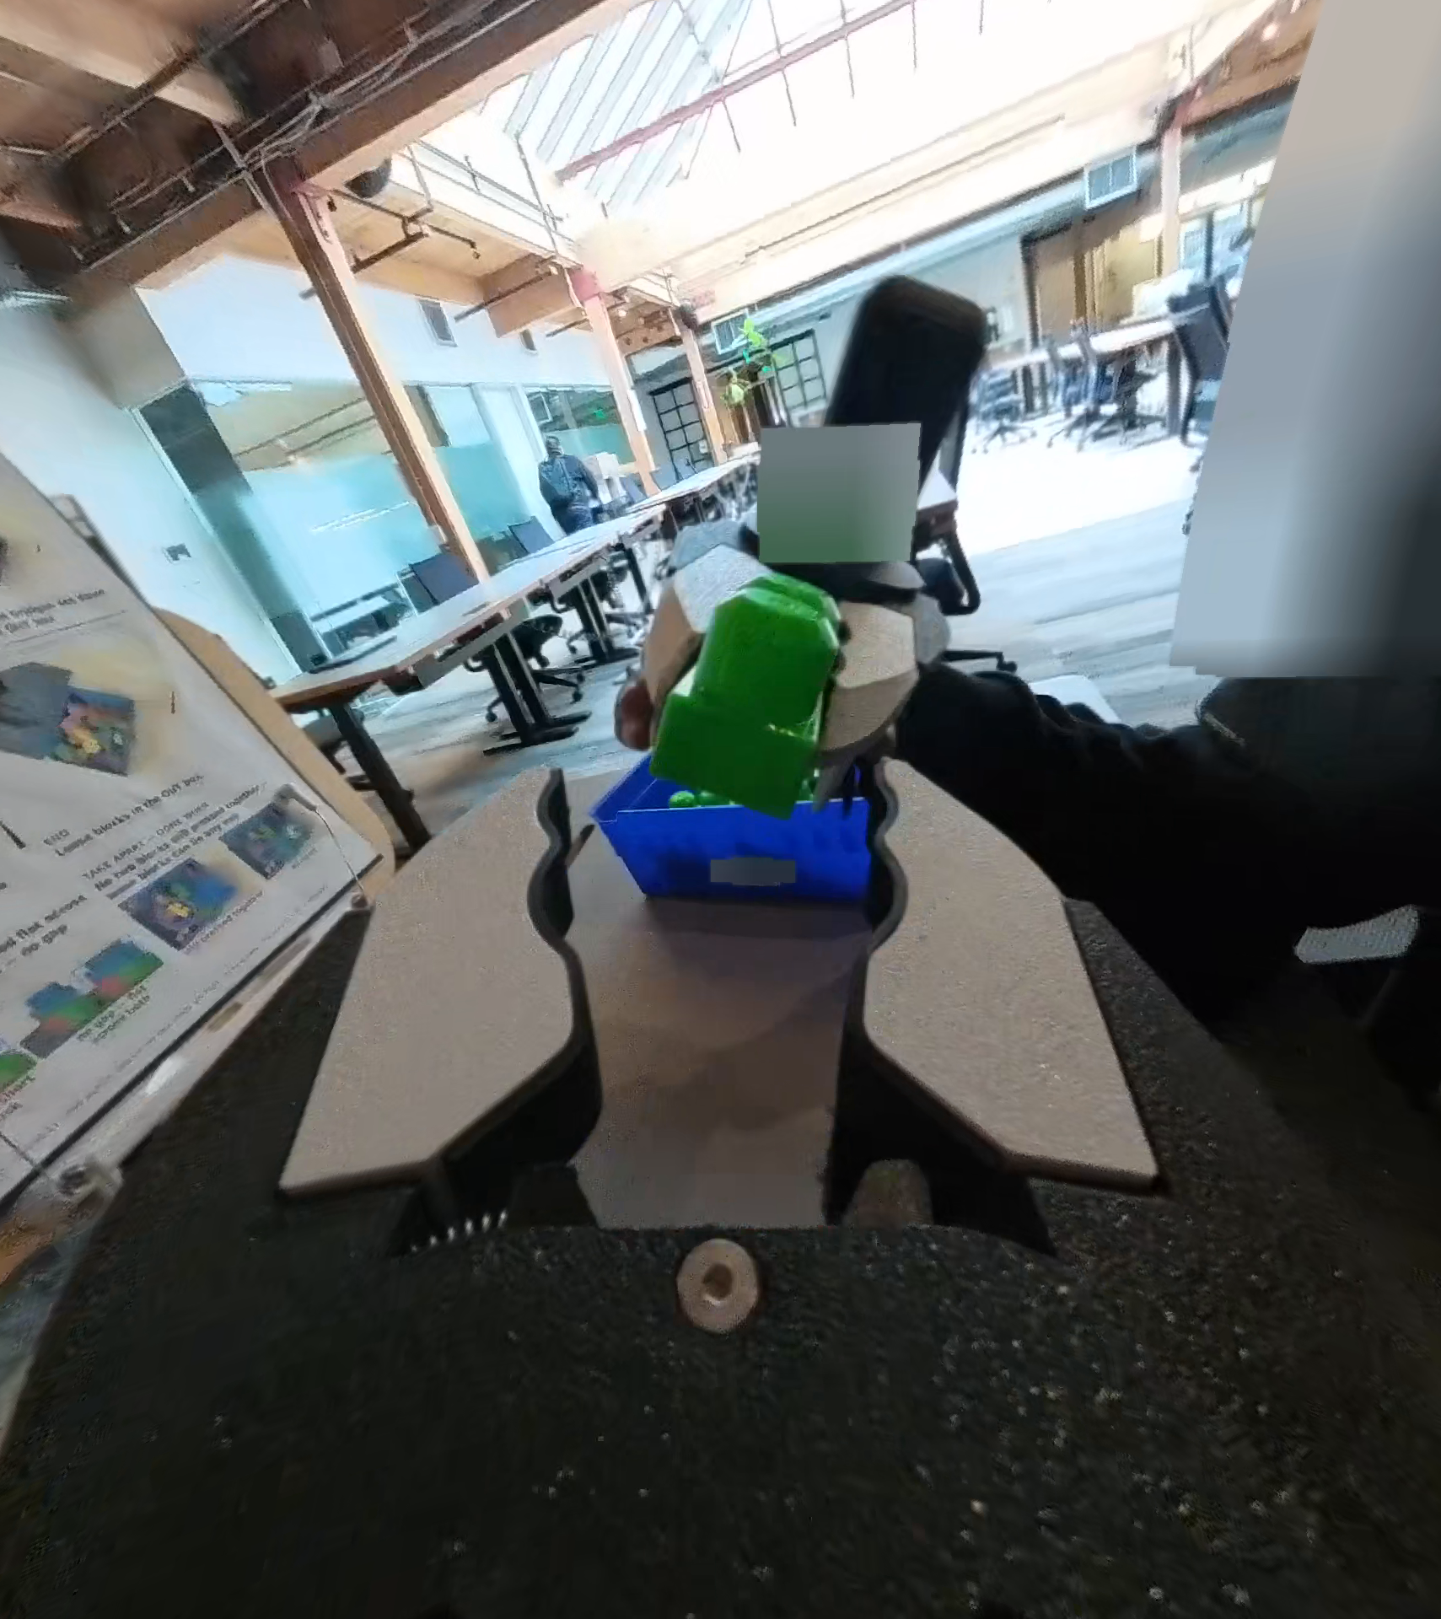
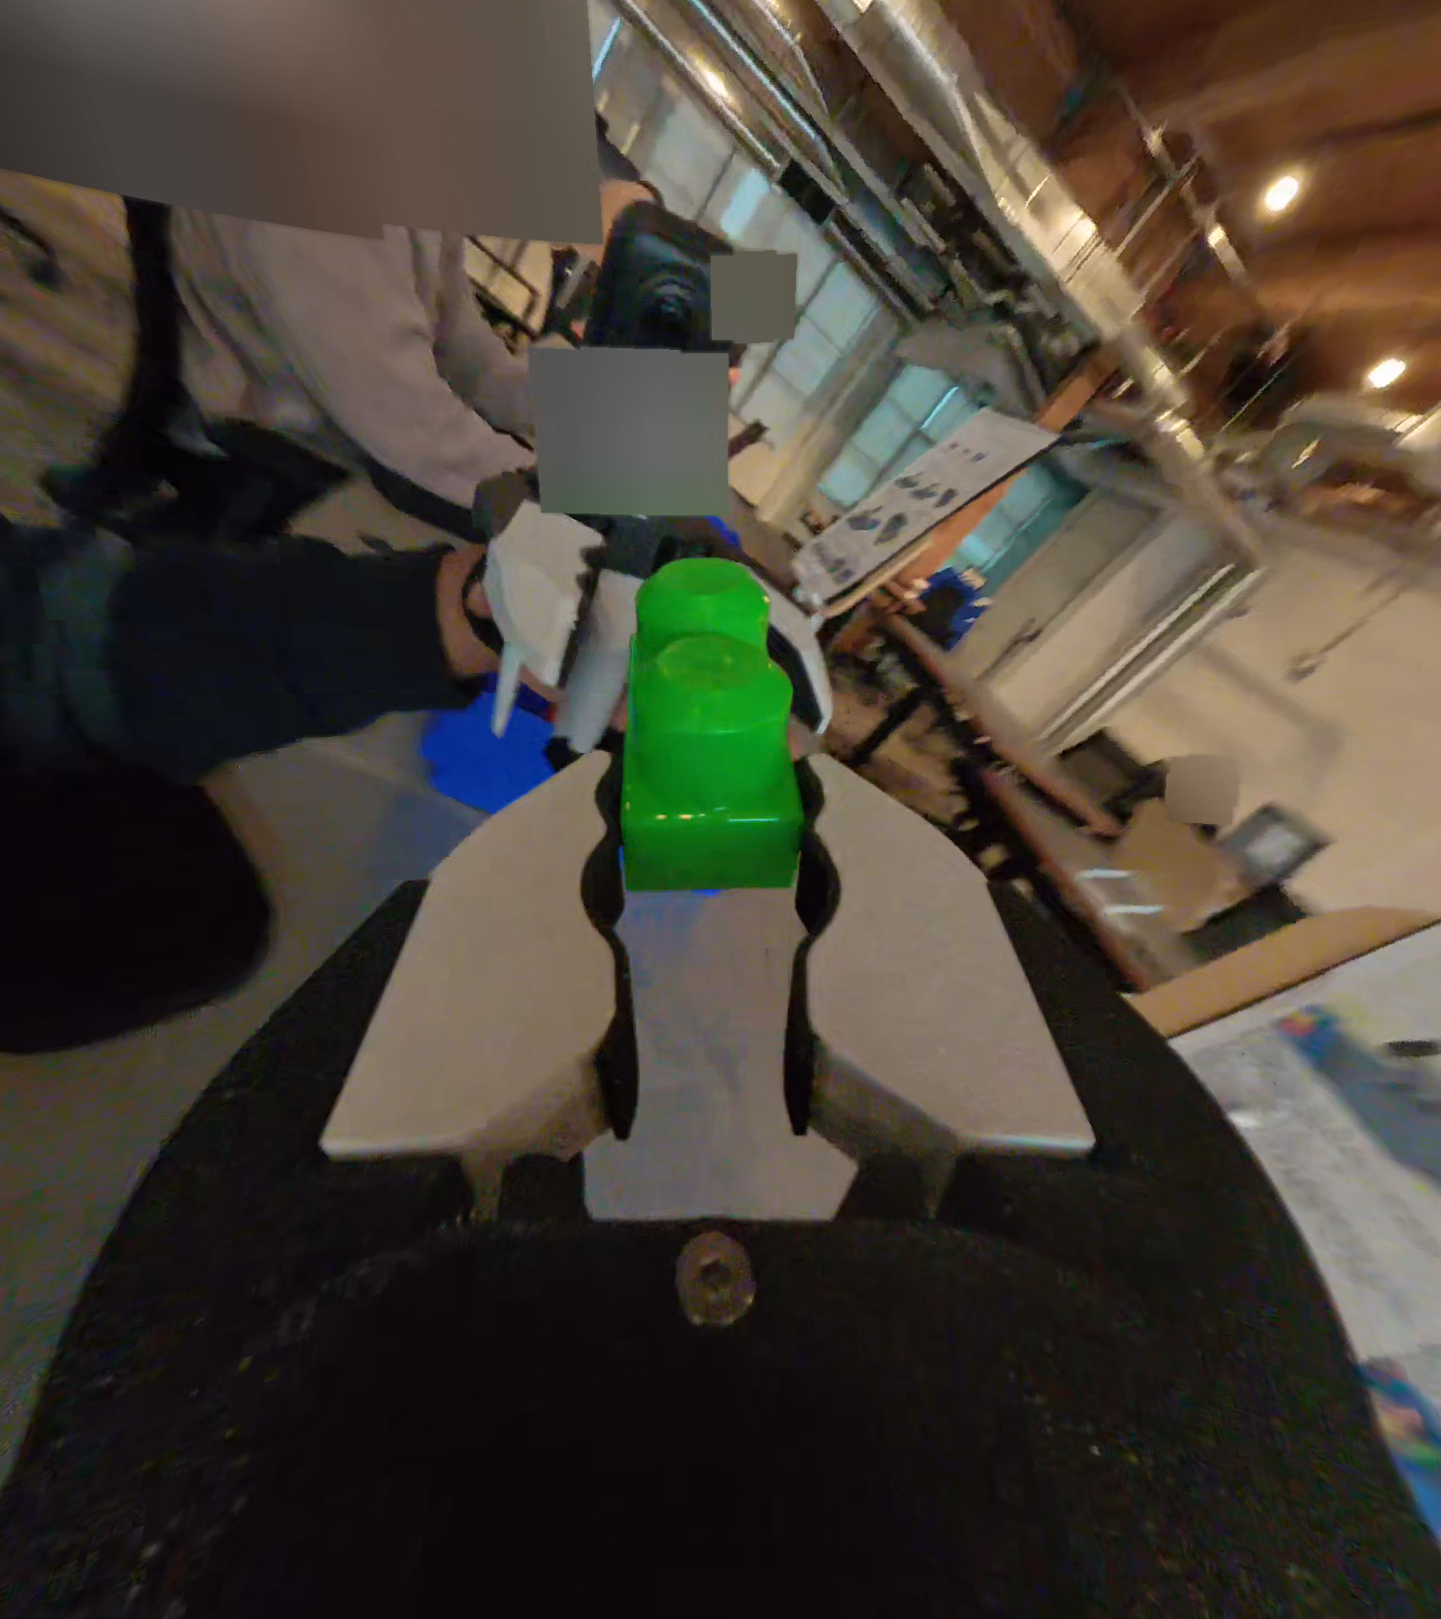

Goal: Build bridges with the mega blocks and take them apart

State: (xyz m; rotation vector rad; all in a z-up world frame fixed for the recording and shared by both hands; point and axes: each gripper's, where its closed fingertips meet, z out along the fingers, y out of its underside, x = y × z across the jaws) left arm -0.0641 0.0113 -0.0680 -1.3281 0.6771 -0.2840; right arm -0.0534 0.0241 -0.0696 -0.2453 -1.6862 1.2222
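Block [image 2: 708,771] gripped tight by right gripper [image 2: 710,815], mid frame.
Left gripper [image 1: 721,841] gapes empty; lower block slowly over blue bin [image 1: 743,854].

Block [image 2: 710,745] clamped between right gripper [image 2: 710,841] fingers, raised above bin [image 1: 743,845]. Bin beyond left gripper [image 1: 721,841], between its spread fingers. More blocks [image 1: 695,799] in bin. Instruction board [image 1: 86,832] left of left gripper.

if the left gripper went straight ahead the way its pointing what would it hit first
Most likely the blue bin, framed between the open left gripper fingers. The right gripper with its green block hangs just above that line; depth is unclear.
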